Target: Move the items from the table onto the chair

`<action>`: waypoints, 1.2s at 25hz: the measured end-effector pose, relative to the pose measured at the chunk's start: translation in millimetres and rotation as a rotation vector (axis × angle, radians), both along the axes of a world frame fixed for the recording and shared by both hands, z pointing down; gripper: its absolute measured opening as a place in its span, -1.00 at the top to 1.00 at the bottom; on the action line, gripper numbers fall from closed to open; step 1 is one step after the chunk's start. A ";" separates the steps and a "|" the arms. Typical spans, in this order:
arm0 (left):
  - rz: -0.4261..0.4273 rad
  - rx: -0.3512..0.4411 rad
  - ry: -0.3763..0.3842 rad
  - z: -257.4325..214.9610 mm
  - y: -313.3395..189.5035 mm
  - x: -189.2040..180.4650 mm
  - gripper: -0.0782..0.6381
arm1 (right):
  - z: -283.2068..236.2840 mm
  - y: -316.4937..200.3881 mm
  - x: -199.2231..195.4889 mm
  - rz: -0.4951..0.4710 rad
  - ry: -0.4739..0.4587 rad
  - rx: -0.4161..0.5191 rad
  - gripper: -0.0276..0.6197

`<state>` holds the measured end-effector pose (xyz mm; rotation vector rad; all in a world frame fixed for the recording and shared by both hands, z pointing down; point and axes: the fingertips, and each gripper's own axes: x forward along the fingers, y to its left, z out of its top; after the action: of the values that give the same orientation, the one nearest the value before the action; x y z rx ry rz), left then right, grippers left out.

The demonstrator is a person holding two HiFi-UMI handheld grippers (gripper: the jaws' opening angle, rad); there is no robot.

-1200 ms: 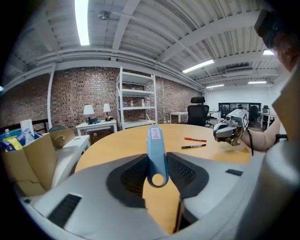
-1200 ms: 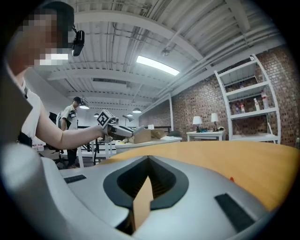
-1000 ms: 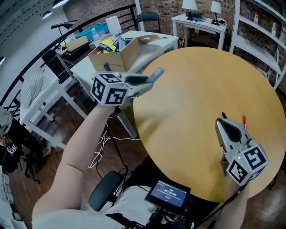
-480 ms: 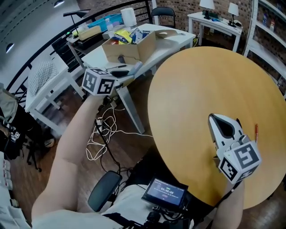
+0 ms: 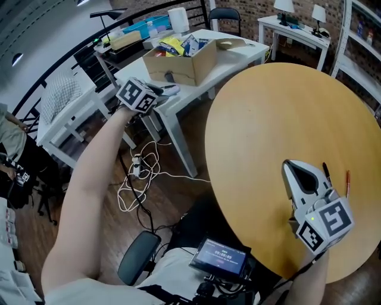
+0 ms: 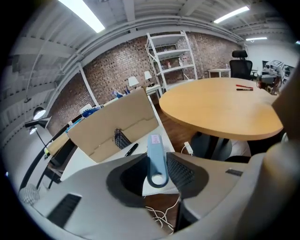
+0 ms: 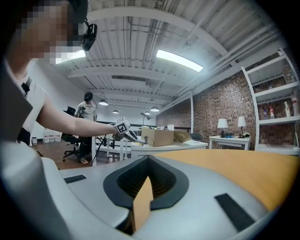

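Observation:
My left gripper (image 5: pixel 159 91) is shut on a light blue flat tool (image 5: pixel 171 89) and hangs over the near corner of a white table (image 5: pixel 184 95). In the left gripper view the blue tool (image 6: pixel 156 157) sticks out forward between the jaws of the left gripper (image 6: pixel 157 169). My right gripper (image 5: pixel 290 164) rests low over the round wooden table (image 5: pixel 268 119), shut with nothing in it; in its own view the right gripper (image 7: pixel 149 160) shows tips that meet. A red pen (image 5: pixel 348 181) and a black pen (image 5: pixel 325 170) lie beside it. A black chair (image 5: pixel 224 14) stands far back.
An open cardboard box (image 5: pixel 178 59) full of packets sits on the white table, and a black pen (image 6: pixel 131 149) lies in front of the box (image 6: pixel 115 124). Cables (image 5: pixel 140 179) trail on the wooden floor between the tables. A black seat (image 5: pixel 139 257) is under me.
My left gripper has swung left and down, away from the round table's edge to the white table's corner, with the blue tool still in it. The right gripper has hardly moved.

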<state>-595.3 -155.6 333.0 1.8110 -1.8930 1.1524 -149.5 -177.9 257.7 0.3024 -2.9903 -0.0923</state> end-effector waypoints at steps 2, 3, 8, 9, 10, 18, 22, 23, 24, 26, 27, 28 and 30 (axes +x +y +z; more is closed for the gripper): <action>0.024 -0.056 -0.029 5.7 -1.2 -6.1 0.42 | 0.0 -0.4 0.7 0.003 0.003 0.002 0.91; 0.036 -0.083 -0.043 8.0 -1.8 -8.4 0.42 | 0.5 -1.6 1.6 0.008 0.003 -0.001 0.91; 0.081 -0.135 -0.038 18.4 -7.3 -10.8 0.40 | 4.1 -7.9 5.9 0.031 -0.003 -0.017 0.91; 0.079 -0.146 -0.045 20.8 -6.3 -12.3 0.39 | 4.2 -8.2 6.0 0.030 -0.004 -0.017 0.91; 0.071 -0.163 -0.065 23.2 -4.5 -15.2 0.38 | 4.1 -8.1 6.3 0.029 -0.006 -0.017 0.91; 0.008 -0.165 -0.165 12.5 -6.8 -27.1 0.22 | -2.0 -11.8 18.5 0.042 -0.023 -0.013 0.91; 0.036 -0.036 -0.118 -23.7 -10.4 -9.7 0.22 | -2.8 -15.5 23.2 0.058 -0.031 -0.015 0.91; 0.060 -0.009 -0.103 -32.1 -12.3 0.8 0.22 | -3.5 -16.6 25.3 0.064 -0.034 -0.017 0.91; 0.083 0.012 -0.095 -38.9 -14.7 11.2 0.22 | -4.4 -17.6 27.3 0.071 -0.037 -0.018 0.91; 0.126 0.050 -0.087 -49.4 -21.7 32.2 0.25 | -6.1 -18.9 30.4 0.083 -0.043 -0.016 0.91; 0.149 0.077 -0.074 -54.1 -26.6 45.0 0.44 | -7.0 -19.5 31.8 0.089 -0.045 -0.011 0.91; 0.178 0.110 -0.047 -58.9 -31.8 60.7 0.59 | -7.9 -20.3 33.4 0.095 -0.048 -0.007 0.91; 0.254 0.181 0.033 -68.3 -40.8 101.2 0.74 | -10.3 -22.4 38.0 0.109 -0.055 -0.001 0.91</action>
<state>-494.1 -196.5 264.7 2.2074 -1.8402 1.0469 -111.6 -200.3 247.4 0.4752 -3.0206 -0.0729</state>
